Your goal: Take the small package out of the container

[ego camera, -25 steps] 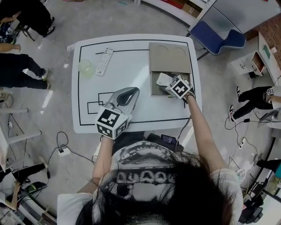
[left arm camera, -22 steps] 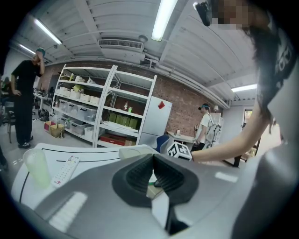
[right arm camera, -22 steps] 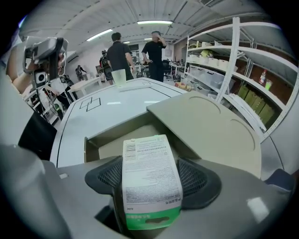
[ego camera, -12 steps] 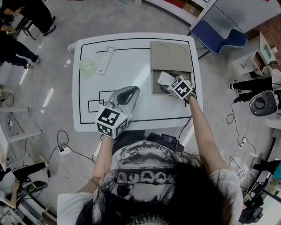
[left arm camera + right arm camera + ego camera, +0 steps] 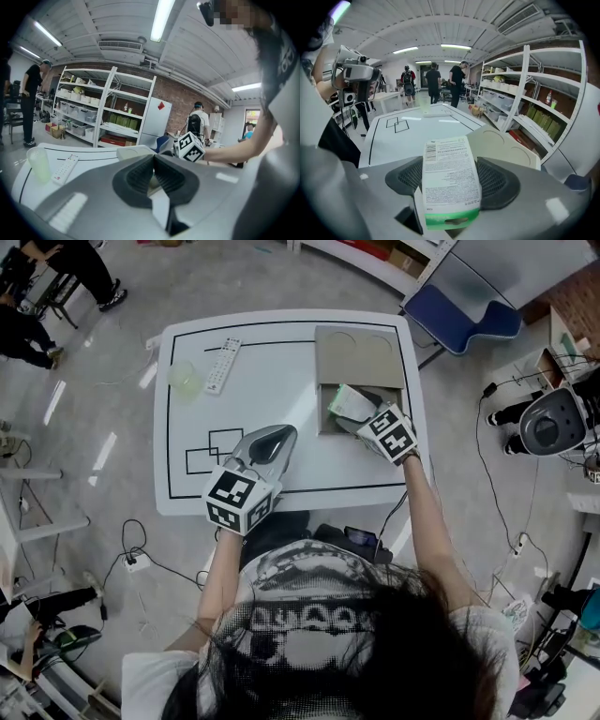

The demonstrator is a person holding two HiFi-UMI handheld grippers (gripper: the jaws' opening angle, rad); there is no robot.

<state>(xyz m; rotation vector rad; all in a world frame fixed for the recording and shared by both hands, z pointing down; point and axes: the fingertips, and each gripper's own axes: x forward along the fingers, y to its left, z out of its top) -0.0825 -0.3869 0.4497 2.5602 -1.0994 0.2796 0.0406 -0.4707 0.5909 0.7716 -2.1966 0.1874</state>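
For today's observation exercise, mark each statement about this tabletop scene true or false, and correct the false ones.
1. The right gripper is shut on the small package. True.
2. The remote control lies inside the cardboard box. False: it lies on the table, beside the pale green cup.
3. The left gripper grips the cup. False: its jaws are together on nothing, well away from the cup.
4. The cardboard box sits on the right part of the table. True.
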